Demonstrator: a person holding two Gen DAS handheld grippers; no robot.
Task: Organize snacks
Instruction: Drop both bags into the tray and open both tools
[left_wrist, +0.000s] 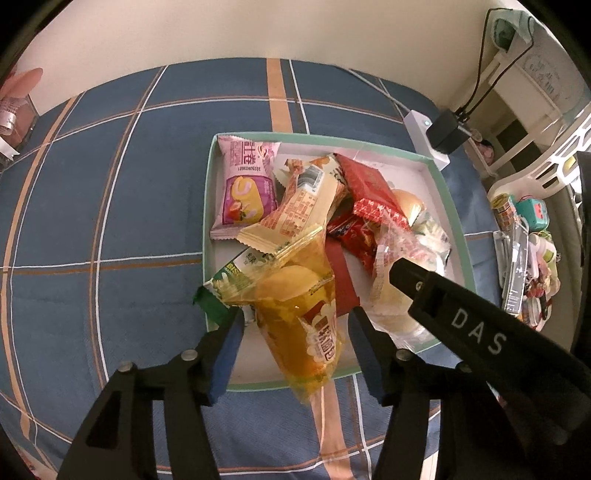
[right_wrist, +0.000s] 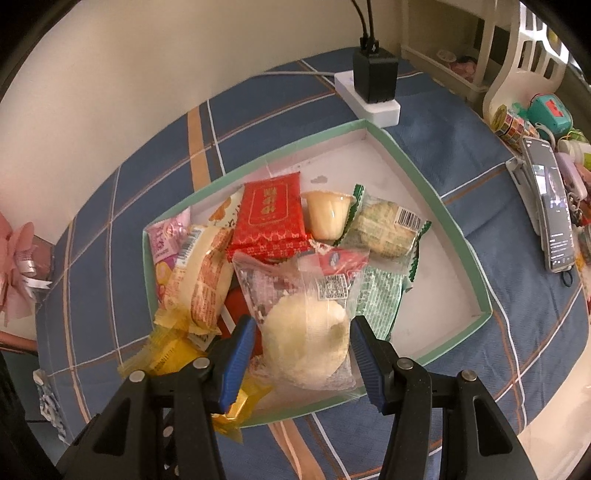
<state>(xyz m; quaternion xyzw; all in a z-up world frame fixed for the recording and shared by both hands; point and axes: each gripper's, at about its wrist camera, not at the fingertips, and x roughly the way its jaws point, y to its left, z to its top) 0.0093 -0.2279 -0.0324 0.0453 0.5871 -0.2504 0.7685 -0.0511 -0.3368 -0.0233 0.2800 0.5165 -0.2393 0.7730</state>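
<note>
A white tray with a mint-green rim (left_wrist: 207, 206) (right_wrist: 443, 206) lies on the blue plaid cloth and holds several snack packets. My left gripper (left_wrist: 295, 317) stands open over the tray's near edge. A yellow bread packet (left_wrist: 306, 325) lies between its blue pads, with a gap on both sides. My right gripper (right_wrist: 303, 325) is shut on a clear packet with a white bun (right_wrist: 306, 347), a pad against each side of it. In the left wrist view, one black finger (left_wrist: 436, 295) of the right gripper reaches onto that bun packet (left_wrist: 391, 299).
Inside the tray lie a red packet (right_wrist: 271, 214), a pink roll packet (left_wrist: 245, 184), a jelly cup (right_wrist: 327, 214) and a green-wrapped biscuit (right_wrist: 388, 229). A power strip with a black charger (right_wrist: 369, 99) sits behind the tray. A phone (right_wrist: 550, 206) and small clutter crowd the right edge.
</note>
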